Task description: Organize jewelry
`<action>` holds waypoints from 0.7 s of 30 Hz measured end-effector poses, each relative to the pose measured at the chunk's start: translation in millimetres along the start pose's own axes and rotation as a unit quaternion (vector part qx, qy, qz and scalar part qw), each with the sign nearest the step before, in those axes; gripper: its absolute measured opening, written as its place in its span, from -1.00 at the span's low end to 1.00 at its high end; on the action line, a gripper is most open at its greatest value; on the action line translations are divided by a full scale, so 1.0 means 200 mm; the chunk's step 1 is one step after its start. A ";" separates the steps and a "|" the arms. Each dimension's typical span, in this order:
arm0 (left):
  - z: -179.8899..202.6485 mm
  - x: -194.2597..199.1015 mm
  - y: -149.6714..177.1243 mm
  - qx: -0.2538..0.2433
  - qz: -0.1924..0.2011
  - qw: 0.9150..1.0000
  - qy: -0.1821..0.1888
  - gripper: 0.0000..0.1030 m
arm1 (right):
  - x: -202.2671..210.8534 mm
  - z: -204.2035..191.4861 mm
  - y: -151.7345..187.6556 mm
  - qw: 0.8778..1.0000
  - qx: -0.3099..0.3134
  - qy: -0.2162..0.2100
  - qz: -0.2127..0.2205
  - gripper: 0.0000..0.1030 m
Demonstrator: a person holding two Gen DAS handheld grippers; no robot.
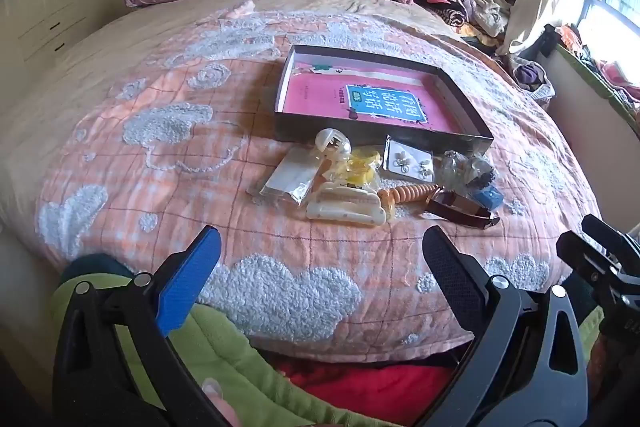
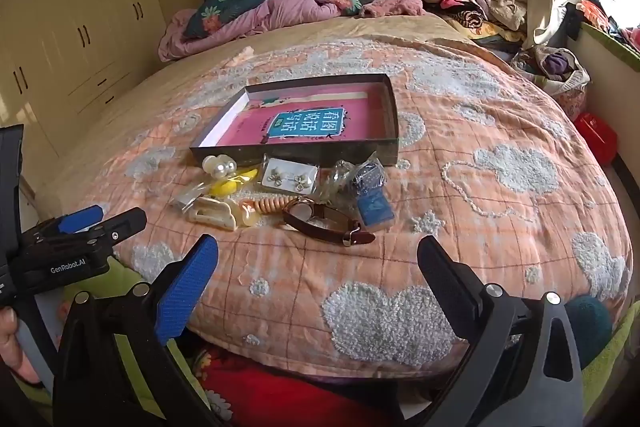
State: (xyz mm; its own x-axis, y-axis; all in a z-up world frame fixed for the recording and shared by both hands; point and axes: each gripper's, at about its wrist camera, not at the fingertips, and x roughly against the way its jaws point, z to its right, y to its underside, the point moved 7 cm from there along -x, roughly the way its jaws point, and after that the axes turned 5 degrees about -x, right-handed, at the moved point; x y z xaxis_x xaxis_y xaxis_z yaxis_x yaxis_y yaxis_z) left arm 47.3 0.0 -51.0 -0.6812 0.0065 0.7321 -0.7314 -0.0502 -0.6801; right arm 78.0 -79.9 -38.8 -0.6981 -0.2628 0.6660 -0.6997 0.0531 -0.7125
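On the bed's orange quilt [image 2: 460, 219], I hold my left gripper [image 1: 320, 263] spread wide and empty; ahead lie the pearl clip [image 2: 218, 164], earring card [image 2: 289, 175] and brown watch [image 2: 320, 223], heaped before the box [image 2: 296, 150]; my right gripper [image 2: 318, 263] gapes empty too.

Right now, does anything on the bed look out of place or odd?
Yes. The box holds only a pink book, while the jewelry sits in a loose heap on the quilt in front of it: watch, earring card, hair clip. Nothing looks damaged.
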 end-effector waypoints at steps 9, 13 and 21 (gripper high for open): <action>0.00 0.01 -0.02 -0.002 0.001 1.000 -0.001 0.84 | 0.03 -0.05 -0.02 1.000 0.011 0.000 0.001 0.92; -0.01 0.02 -0.05 -0.001 0.001 1.000 -0.001 0.84 | 0.02 -0.05 0.00 1.000 0.009 -0.002 0.006 0.92; 0.00 0.03 -0.03 -0.002 0.003 1.000 -0.002 0.84 | 0.04 -0.05 -0.01 1.000 0.011 0.000 0.011 0.92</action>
State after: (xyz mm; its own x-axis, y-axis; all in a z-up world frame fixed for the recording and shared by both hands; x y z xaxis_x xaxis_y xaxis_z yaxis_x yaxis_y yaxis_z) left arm 47.5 1.3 -42.1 -0.6854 0.0020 0.7281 -0.7275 -0.0456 -0.6846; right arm 72.6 -71.4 -30.5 -0.7133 -0.2625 0.6498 -0.6806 0.0382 -0.7317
